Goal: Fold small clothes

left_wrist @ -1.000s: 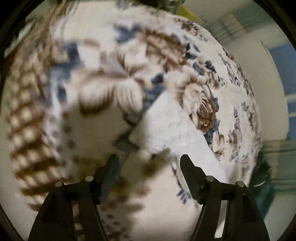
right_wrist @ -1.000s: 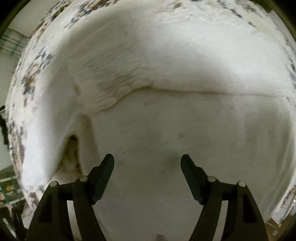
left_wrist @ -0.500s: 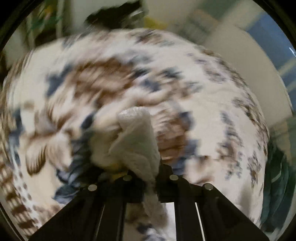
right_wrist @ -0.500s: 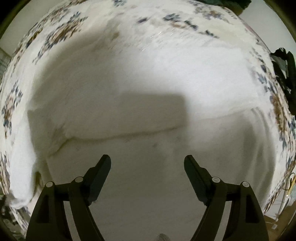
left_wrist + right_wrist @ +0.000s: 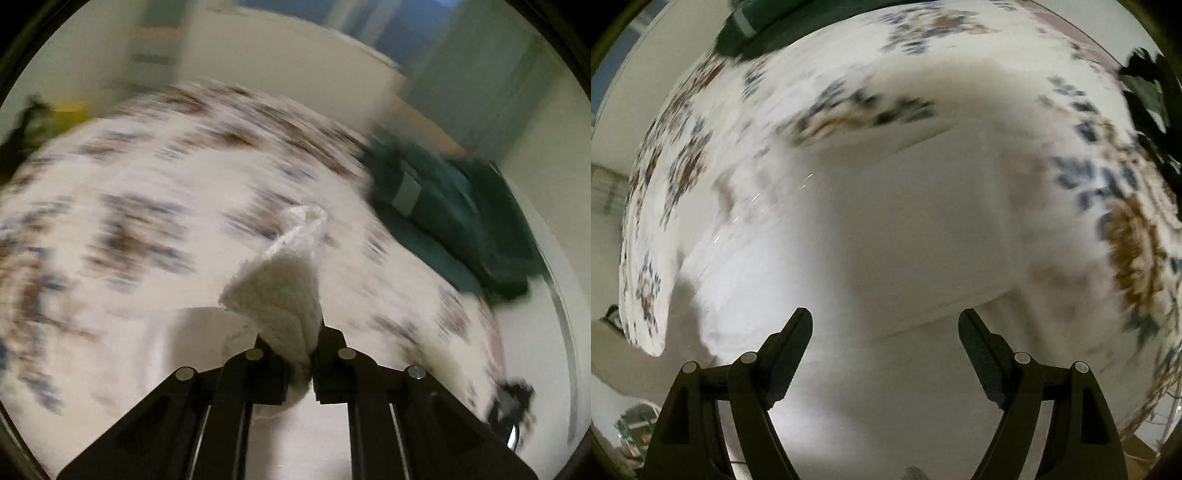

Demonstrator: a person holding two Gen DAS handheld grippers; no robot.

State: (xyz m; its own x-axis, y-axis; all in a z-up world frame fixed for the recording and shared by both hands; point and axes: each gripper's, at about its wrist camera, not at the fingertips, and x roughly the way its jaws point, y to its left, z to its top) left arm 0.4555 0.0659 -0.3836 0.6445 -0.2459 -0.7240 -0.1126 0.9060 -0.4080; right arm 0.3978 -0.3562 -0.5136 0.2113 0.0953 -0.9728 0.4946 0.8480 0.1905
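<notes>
A white fluffy garment [image 5: 894,236] lies spread on a flower-patterned bed cover [image 5: 849,107]. In the left wrist view, a corner of this white garment [image 5: 284,288] sticks up between the black fingers, and my left gripper [image 5: 314,339] is shut on it, lifted above the bed. The view is blurred by motion. My right gripper [image 5: 884,332] hangs over the spread white cloth, pointing steeply down, jaws wide open with nothing between them.
A dark green garment [image 5: 454,218] lies at the far right of the bed cover [image 5: 155,206]; in the right wrist view the green garment [image 5: 753,22] shows at the top left. A dark object [image 5: 1152,96] sits at the bed's right edge. Pale walls surround the bed.
My left gripper shut on a corner of the white garment, then swung up and across the bed while rolling. My right gripper slid across the white cloth, still open.
</notes>
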